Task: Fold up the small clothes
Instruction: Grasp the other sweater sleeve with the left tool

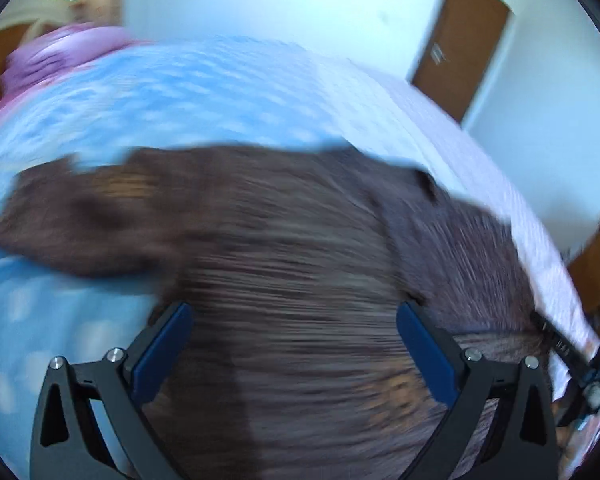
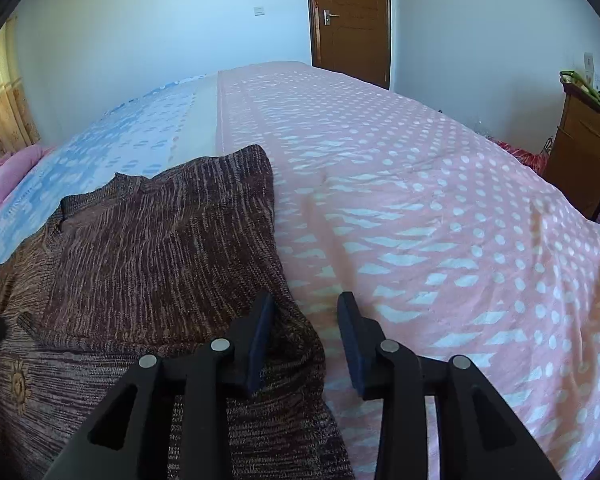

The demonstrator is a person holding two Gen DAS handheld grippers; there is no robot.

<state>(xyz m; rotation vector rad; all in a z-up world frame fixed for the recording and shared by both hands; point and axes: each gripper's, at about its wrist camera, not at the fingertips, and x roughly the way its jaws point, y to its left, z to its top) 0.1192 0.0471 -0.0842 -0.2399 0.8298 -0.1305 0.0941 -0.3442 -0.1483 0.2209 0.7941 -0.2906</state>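
pink bedspread (image 2: 440,200) bare, sweater (image 2: 160,240) beside

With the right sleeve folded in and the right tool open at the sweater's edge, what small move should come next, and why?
Probably close the left tool on the left sleeve and fold it in: that sleeve lies spread on the blue bedspread, while the brown sweater has its right side folded over and the right tool holds nothing.

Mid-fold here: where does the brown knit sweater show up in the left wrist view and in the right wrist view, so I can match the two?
Left wrist: the brown knit sweater fills the lower centre, blurred, one sleeve reaching left, spread under the open left gripper.
Right wrist: it lies lower left, its right edge between the open fingers of the right gripper.
Shared landmark: the brown wooden door beyond the bed.
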